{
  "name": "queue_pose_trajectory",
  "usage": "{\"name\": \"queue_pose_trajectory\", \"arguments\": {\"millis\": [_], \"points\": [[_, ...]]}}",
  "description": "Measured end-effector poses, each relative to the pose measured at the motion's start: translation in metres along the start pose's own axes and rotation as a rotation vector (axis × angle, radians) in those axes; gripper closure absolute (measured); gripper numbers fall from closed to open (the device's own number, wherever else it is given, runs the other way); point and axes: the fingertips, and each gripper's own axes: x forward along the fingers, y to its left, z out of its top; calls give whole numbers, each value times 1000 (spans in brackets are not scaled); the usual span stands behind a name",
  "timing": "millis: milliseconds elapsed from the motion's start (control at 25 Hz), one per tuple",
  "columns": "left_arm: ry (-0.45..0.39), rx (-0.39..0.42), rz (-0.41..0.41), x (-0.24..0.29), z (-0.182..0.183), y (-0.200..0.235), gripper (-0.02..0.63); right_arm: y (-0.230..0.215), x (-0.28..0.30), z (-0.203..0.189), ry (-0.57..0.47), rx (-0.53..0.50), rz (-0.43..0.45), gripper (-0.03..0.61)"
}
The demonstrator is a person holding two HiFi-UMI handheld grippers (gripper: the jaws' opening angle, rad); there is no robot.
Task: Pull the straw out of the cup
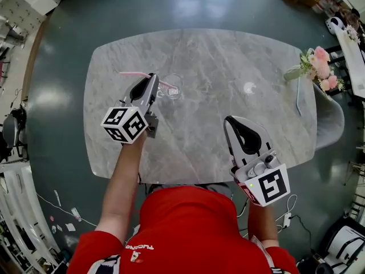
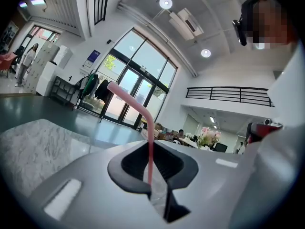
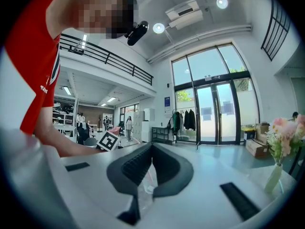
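A pink bendy straw (image 1: pixel 132 73) lies across my left gripper (image 1: pixel 154 79), whose jaws are shut on it. In the left gripper view the straw (image 2: pixel 150 142) rises from between the pads and bends to the left at its top. Its other end reaches to the rim of a clear cup (image 1: pixel 173 89) standing on the grey marble table (image 1: pixel 199 147). I cannot tell whether that end is still inside the cup. My right gripper (image 1: pixel 229 120) hovers over the near right part of the table, well apart from the cup. Its jaws (image 3: pixel 152 147) are shut and hold nothing.
A vase of pink flowers (image 1: pixel 316 64) stands at the table's right edge, also in the right gripper view (image 3: pixel 279 166). A grey chair (image 1: pixel 331 116) stands next to that edge. The person's arms and red shirt fill the near side.
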Motion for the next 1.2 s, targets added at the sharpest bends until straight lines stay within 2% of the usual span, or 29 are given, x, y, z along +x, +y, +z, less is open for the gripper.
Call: {"name": "queue_pose_trajectory", "arguments": {"millis": [400, 600, 1200], "points": [[-121, 96, -77, -43, 51, -51, 581, 14, -4, 11, -48, 38, 13, 577], [-166, 140, -82, -70, 71, -75, 581, 21, -9, 20, -86, 54, 15, 577], [-269, 276, -124, -142, 106, -140, 581, 42, -33, 38, -143, 55, 11, 578]]}}
